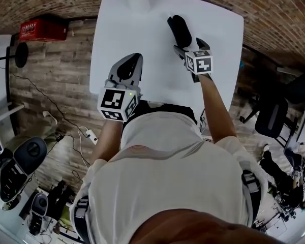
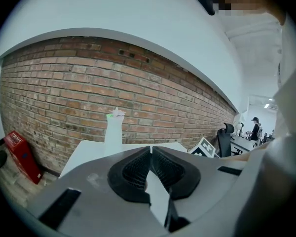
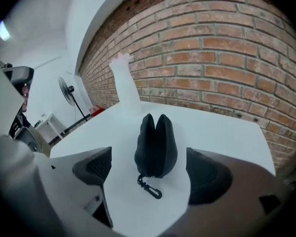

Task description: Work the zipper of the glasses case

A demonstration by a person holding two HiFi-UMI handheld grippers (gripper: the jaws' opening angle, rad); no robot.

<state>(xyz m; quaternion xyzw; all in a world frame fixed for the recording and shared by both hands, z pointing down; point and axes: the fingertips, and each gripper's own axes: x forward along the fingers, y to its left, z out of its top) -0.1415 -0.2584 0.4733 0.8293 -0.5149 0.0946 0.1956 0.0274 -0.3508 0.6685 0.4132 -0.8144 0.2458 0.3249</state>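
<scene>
The head view looks steeply down from above the person's shoulders, some way off, onto the whole bench (image 1: 117, 34) and both grippers from behind. The left gripper (image 2: 150, 149) view sits just behind its own jaws and faces almost level across the bench toward the brick wall (image 2: 89, 93). The right gripper (image 3: 149, 172) view tilts down more and is close upon the glasses case (image 3: 156, 144), straight ahead of its jaws. All three views share the bench top and the white post (image 3: 123, 80) at its far edge, beyond both grippers.
</scene>
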